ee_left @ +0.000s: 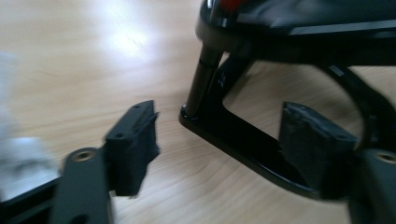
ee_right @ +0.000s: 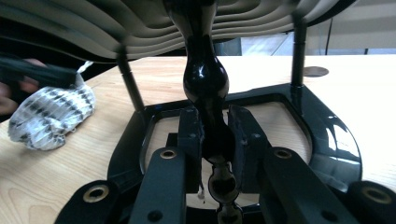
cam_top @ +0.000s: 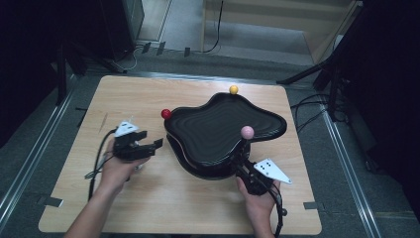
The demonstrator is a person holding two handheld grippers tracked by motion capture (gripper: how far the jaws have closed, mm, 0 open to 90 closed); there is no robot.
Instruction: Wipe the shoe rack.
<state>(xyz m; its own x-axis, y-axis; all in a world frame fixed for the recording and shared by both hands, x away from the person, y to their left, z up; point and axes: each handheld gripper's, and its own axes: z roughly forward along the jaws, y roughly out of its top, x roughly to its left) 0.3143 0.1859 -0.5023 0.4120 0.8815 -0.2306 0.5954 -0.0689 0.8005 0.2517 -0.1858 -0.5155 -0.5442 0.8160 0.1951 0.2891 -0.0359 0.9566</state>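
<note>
The right tongs (ee_right: pixel 214 135) are clamping the black turned post (ee_right: pixel 205 79) of the tiered tray stand (cam_top: pixel 223 126), steadying it on the table (cam_top: pixel 163 198). The left tongs (ee_left: pixel 219 140) are hanging open and empty, with the stand's base frame (ee_left: pixel 243 140) lying just ahead between them. Advice: keep the post pinned upright while the left tongs are approaching low and level.

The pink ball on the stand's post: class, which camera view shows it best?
The high view: the pink ball sits in full sight above the black tray. The right gripper view gives the post beneath it; the left gripper view, the stand's base.
</note>
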